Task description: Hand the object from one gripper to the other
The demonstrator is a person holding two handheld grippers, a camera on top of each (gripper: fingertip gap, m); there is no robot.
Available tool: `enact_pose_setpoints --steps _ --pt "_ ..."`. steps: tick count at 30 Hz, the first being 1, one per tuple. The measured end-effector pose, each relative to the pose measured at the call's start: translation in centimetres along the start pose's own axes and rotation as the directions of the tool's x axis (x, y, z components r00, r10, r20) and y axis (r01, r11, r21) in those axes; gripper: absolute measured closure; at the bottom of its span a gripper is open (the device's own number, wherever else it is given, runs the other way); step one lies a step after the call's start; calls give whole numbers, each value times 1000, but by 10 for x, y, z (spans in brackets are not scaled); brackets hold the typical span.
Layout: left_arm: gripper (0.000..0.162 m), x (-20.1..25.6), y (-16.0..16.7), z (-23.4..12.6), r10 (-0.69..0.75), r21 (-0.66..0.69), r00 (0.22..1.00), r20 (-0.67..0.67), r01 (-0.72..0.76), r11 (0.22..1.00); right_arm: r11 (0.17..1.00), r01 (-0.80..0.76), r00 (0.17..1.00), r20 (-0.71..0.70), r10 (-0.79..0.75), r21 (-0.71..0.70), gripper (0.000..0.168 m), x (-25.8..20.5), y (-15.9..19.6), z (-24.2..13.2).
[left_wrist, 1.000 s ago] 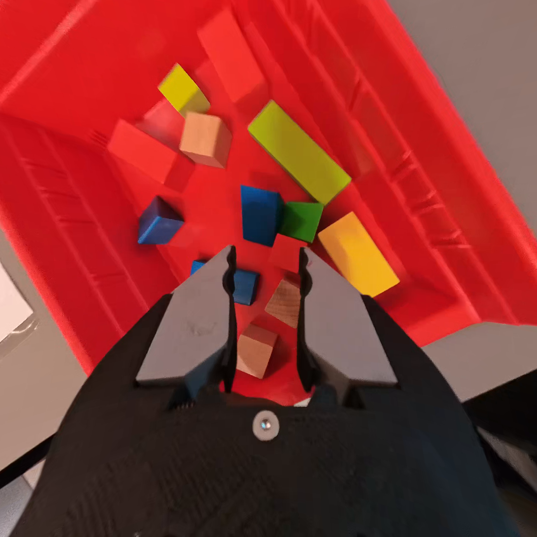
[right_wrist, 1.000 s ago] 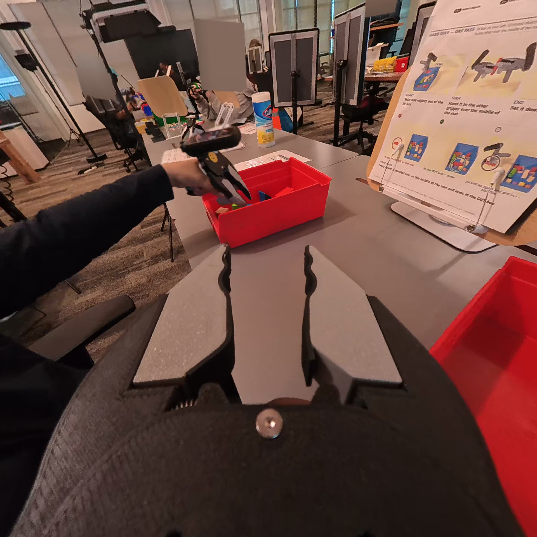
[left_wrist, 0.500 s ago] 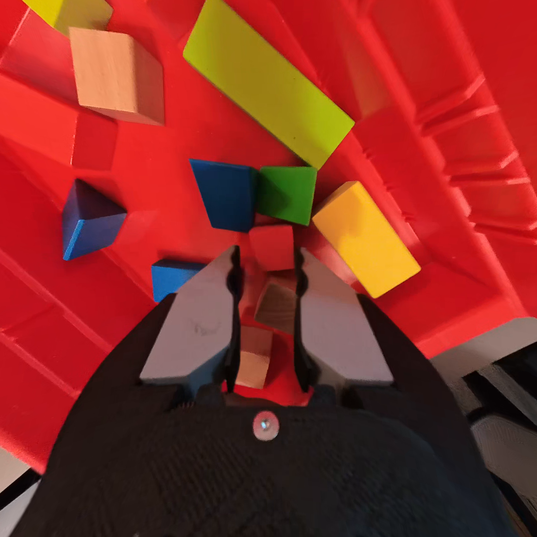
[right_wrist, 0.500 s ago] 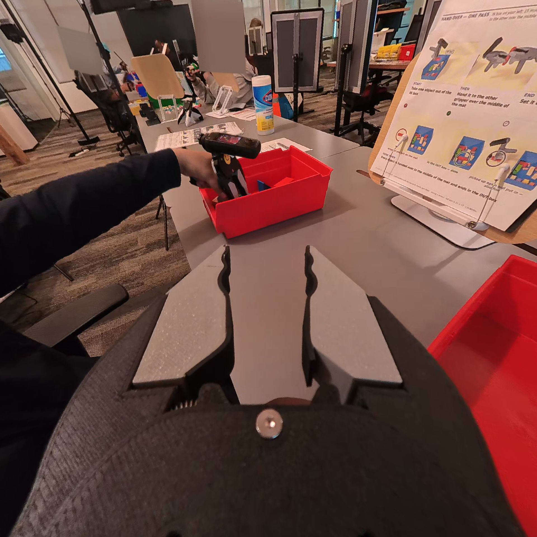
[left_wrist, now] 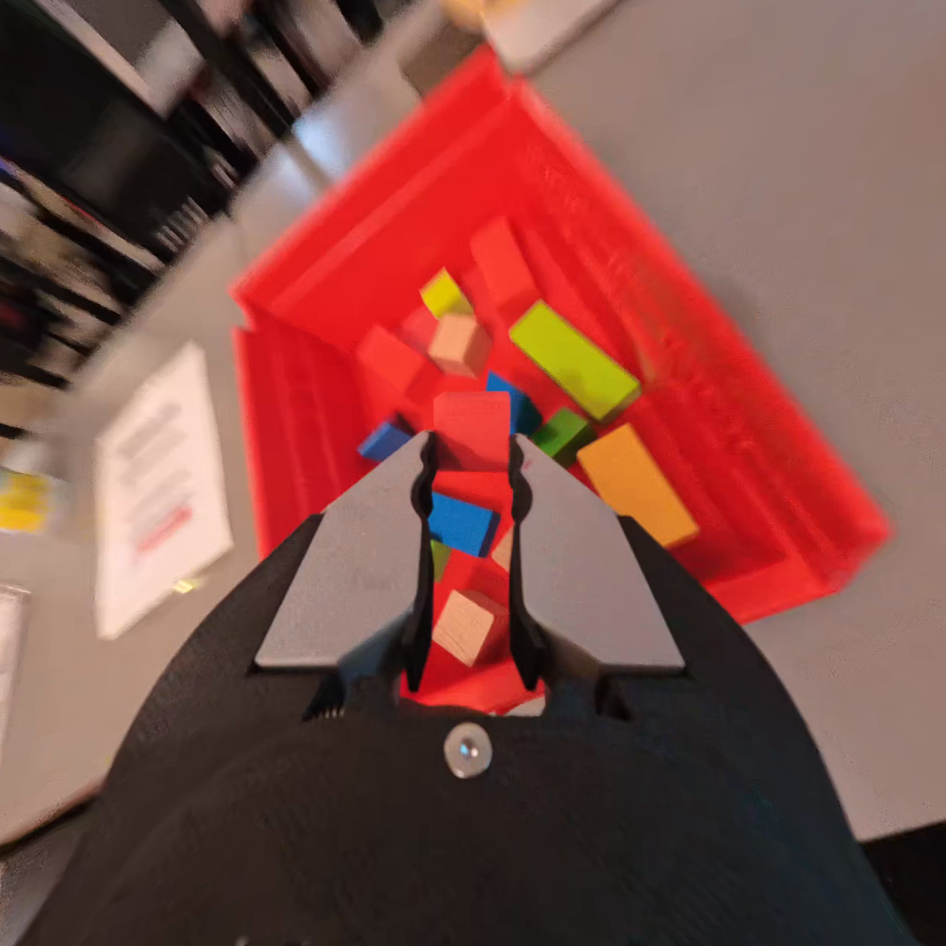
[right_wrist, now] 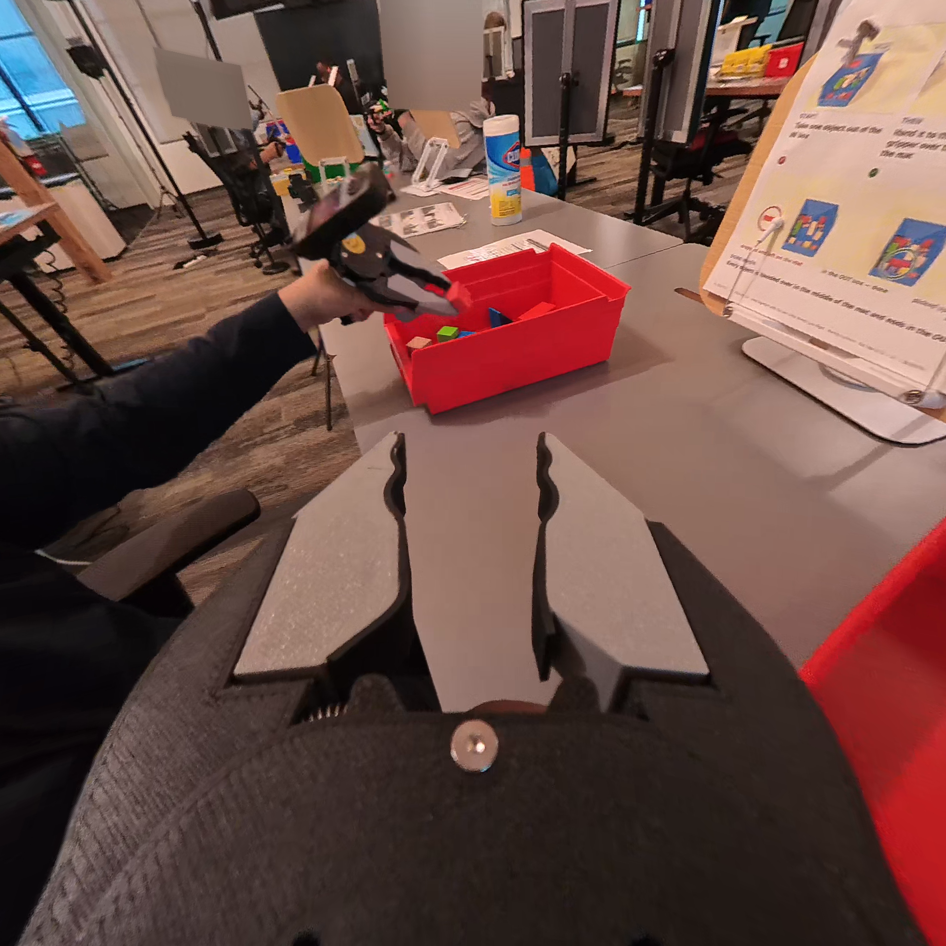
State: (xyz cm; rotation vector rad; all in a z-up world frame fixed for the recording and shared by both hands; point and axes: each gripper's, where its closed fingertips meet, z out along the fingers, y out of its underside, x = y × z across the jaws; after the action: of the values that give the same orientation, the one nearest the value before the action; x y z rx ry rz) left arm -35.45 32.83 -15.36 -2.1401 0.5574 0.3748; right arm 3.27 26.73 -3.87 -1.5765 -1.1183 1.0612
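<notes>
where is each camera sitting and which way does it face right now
Left wrist view: rides on the left hand-held gripper, looking steeply down into the red bin of blocks; its own fingers pinch a red block above the bin.
Right wrist view: rides on the right hand-held gripper, low over the grey table, facing across it; own open fingers, the person's dark sleeve and hand show.
Shared: the red bin, the left hand-held gripper and its red block.

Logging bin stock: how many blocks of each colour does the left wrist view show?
Red blocks: 3, counting the red block in the left tongs
Blue: 3
Plain wood: 3
Lime: 3
Dark green: 1
Orange: 1
Total: 14
</notes>
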Motion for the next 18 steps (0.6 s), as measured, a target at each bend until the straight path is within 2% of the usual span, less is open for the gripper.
enact_pose_setpoints --steps 1,4,9,13,16,18 --pt "137 7 -17 -16 56 82 997 57 -60 995 1000 -6 1000 20 6 -5 119 -3 1 5" --pt "137 51 -62 -63 193 259 962 191 -239 936 999 -25 996 91 28 -34 117 -19 8 26" --pt "137 153 -125 -118 280 500 916 287 -392 772 997 -41 989 143 50 -65 112 -44 19 65" --pt "137 206 -154 -138 331 561 861 387 -504 657 997 -63 987 144 68 -44 112 -51 19 81" --pt "137 231 -160 -136 397 530 811 429 -582 616 996 -88 985 149 91 -21 112 -50 18 84" --pt "137 243 -160 -134 412 549 819 401 -574 608 995 -91 983 159 96 -37 113 -50 22 87"
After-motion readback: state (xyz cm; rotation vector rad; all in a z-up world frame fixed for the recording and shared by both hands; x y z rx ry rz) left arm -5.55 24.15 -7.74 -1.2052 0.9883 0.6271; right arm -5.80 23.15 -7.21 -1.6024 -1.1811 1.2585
